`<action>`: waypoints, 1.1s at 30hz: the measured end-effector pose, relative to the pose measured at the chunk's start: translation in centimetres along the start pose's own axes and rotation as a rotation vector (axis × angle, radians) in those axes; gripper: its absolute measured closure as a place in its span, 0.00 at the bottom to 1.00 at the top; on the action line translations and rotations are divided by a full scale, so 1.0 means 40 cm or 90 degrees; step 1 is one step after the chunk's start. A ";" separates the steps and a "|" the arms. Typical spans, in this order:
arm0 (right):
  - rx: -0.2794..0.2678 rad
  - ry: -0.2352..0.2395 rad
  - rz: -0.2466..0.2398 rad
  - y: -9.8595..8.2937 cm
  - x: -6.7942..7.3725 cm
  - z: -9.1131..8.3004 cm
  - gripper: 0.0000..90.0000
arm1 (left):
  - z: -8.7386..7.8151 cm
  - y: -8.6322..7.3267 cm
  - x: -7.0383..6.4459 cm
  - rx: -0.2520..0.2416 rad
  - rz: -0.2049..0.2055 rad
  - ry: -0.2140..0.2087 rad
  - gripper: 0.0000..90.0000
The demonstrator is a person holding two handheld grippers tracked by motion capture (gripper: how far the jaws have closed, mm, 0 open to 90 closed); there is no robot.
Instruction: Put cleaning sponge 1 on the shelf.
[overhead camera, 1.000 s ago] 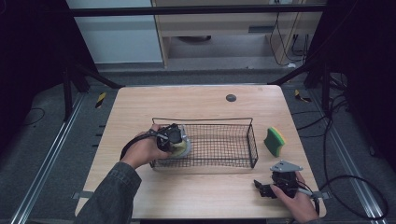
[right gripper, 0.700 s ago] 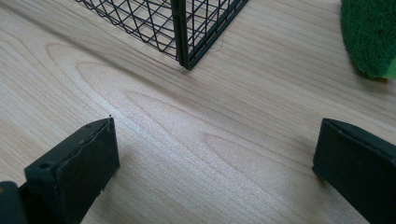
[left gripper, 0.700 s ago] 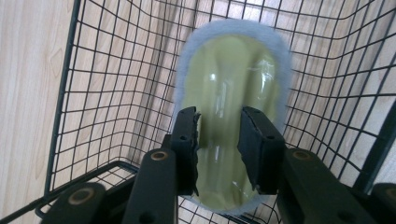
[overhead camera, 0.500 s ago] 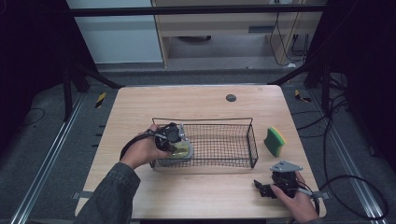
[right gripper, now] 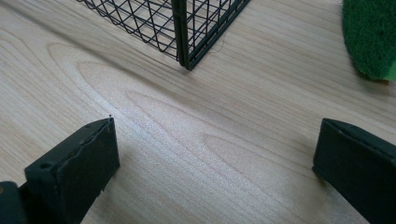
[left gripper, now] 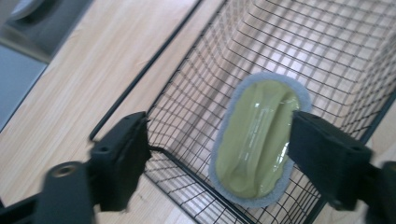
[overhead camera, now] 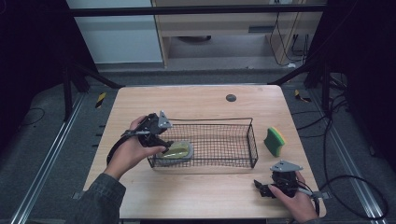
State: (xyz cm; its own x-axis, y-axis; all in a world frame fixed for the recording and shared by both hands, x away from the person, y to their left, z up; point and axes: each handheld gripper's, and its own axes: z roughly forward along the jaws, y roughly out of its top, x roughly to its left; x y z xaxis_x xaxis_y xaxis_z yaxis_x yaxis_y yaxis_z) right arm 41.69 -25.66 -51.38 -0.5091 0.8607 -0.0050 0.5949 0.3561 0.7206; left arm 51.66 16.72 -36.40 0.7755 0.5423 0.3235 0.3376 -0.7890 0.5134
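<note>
Here the left tool (left gripper: 217,158) gapes wide above the scrubber (left gripper: 256,142) in the wire basket (left gripper: 327,56), gripping nothing.

Pale wooden table (overhead camera: 201,100), grey floor (overhead camera: 51,140), dark surroundings

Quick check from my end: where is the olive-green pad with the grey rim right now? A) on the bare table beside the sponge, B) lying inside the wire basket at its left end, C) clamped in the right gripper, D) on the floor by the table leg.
B: the olive-green pad lies on the mesh floor of the wire basket at its left end, with the left gripper open above it.
</note>
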 end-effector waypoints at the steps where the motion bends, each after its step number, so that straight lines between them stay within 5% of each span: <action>1: 0.000 0.000 0.000 0.000 0.000 0.000 0.01 | -0.004 -0.007 0.003 -0.008 -0.013 0.003 0.19; 5: 0.005 0.004 -0.002 0.003 -0.003 -0.001 0.01 | -0.029 -0.056 0.024 -0.038 -0.082 0.026 0.12; 10: 0.017 0.001 0.001 0.006 -0.007 -0.007 0.06 | -0.059 -0.115 0.046 -0.072 -0.139 0.047 0.10; 20: 0.047 -0.056 0.000 0.048 -0.014 -0.055 0.28 | -0.069 -0.271 0.044 -0.107 -0.238 0.059 0.07; 25: 0.046 -0.076 0.009 0.078 -0.030 -0.087 0.33 | -0.034 -0.354 0.053 -0.086 -0.287 0.051 0.06; 33: 0.069 -0.107 0.039 0.119 -0.102 -0.132 0.39 | 0.055 -0.420 0.030 -0.040 -0.305 0.028 0.06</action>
State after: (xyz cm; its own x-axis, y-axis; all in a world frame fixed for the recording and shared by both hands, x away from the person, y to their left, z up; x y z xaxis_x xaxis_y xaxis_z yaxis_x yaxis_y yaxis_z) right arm 43.33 -29.39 -44.28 -0.3645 0.9272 -0.0858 0.6891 0.3306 0.6448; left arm 48.10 29.98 -46.38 0.5173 0.8528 0.0717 0.6170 -0.4297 0.6593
